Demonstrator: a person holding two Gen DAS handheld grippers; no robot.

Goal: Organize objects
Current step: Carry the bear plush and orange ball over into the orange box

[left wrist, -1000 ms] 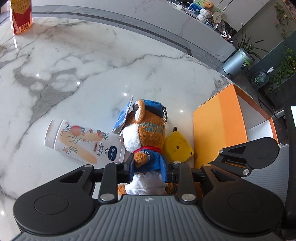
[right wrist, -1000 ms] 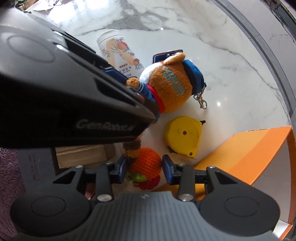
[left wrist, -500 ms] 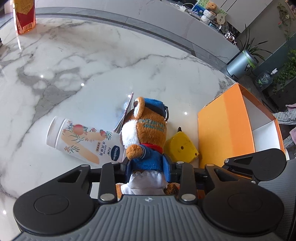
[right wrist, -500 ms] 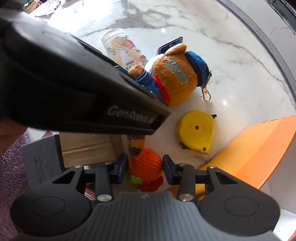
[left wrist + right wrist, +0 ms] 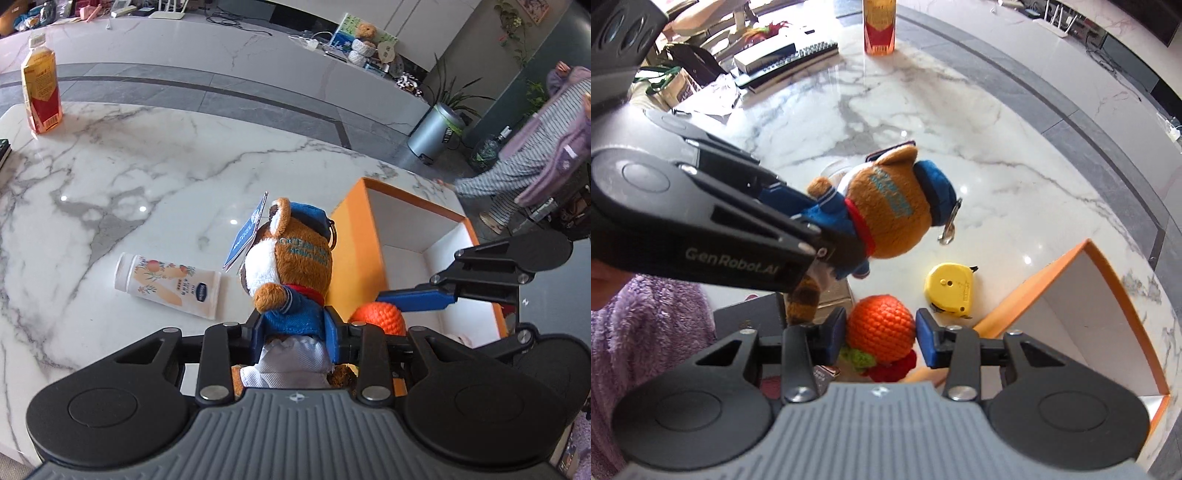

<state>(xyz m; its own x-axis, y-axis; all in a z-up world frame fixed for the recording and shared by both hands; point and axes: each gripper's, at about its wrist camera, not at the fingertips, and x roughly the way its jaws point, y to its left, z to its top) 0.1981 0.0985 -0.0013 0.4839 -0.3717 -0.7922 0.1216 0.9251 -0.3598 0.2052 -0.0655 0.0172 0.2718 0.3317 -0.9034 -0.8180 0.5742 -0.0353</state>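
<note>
Low in both frames, my left gripper [image 5: 295, 326] fingers pinch the plush bear [image 5: 295, 266], my right gripper [image 5: 881, 330] the crocheted orange [image 5: 881, 326]; I'd clear the orange box [image 5: 413, 221] wall before lowering both.

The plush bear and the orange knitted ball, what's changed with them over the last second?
Both have been lifted off the marble table: the left gripper raises the plush bear, the right gripper the orange knitted ball, toward the orange box. The drink carton and yellow tape measure stayed put.
</note>
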